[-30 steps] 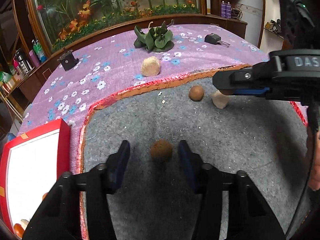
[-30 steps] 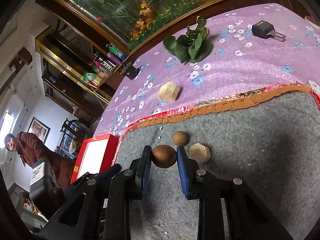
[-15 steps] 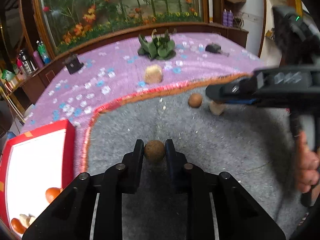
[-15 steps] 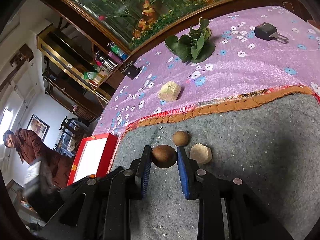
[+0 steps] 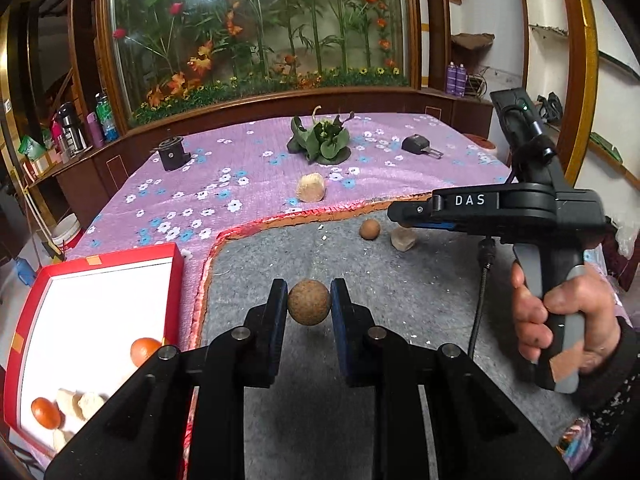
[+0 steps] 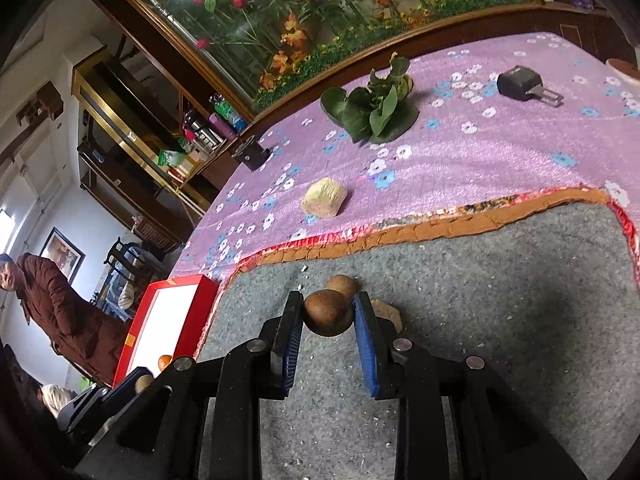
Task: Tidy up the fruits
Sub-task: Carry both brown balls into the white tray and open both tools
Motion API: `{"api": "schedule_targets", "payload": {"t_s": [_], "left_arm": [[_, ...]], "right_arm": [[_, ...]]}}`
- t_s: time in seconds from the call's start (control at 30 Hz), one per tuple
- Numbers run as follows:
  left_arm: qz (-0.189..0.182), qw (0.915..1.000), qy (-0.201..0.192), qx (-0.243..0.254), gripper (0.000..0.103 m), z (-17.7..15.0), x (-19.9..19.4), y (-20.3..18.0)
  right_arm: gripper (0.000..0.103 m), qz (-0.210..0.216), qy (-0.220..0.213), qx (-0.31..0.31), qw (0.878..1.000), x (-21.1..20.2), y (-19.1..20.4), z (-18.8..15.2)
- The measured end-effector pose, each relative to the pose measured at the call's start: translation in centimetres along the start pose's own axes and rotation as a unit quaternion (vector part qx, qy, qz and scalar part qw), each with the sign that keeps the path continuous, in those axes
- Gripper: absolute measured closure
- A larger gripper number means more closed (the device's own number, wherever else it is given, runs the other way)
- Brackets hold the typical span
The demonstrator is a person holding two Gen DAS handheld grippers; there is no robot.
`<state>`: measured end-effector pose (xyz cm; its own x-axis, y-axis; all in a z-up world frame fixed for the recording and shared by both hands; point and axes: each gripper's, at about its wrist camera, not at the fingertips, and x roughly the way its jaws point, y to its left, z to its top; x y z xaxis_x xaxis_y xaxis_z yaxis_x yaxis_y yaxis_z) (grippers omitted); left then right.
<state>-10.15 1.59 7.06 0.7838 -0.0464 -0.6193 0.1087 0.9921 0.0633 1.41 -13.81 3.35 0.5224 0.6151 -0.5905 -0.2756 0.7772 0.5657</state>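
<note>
My left gripper point(image 5: 309, 302) is shut on a round rough brown fruit point(image 5: 309, 307) and holds it above the grey mat point(image 5: 400, 300). My right gripper point(image 6: 328, 314) is shut on a smooth brown fruit point(image 6: 328, 312) above the mat point(image 6: 500, 300); its body shows in the left wrist view point(image 5: 500, 208). A small brown fruit point(image 5: 369, 229) and a pale chunk point(image 5: 403, 238) lie on the mat. A pale fruit piece point(image 5: 311, 188) lies on the purple cloth. The red tray point(image 5: 174, 280) at left holds orange fruits point(image 5: 145, 350) and pale pieces point(image 5: 80, 402).
A green leafy plant point(image 5: 320, 142), a black holder point(image 5: 173, 154) and a black buckle point(image 5: 418, 146) sit on the purple flowered cloth point(image 5: 224, 184). A person in brown point(image 6: 52, 312) stands at far left. A wooden display case stands behind the table.
My left gripper closed on the rough brown fruit and lifted it off the mat. The right gripper kept its fruit and stayed nearly still.
</note>
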Motion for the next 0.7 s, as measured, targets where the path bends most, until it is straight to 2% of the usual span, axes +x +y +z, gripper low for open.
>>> {"api": "schedule_targets", "payload": {"t_s": [0.4, 0.7], "left_arm": [[-0.007, 0.9998, -0.013, -0.011, 0.084, -1.0, -1.7, 1.8], [-0.003, 0.9993, -0.025, -0.027, 0.084, -1.8, -2.7, 3.3]], "right_arm": [[0.077, -0.010, -0.024, -0.050, 0.998, -2.6, 3.5, -1.0], [0.077, 0.016, -0.037, -0.087, 0.995, -5.0, 7.9, -2.5]]}}
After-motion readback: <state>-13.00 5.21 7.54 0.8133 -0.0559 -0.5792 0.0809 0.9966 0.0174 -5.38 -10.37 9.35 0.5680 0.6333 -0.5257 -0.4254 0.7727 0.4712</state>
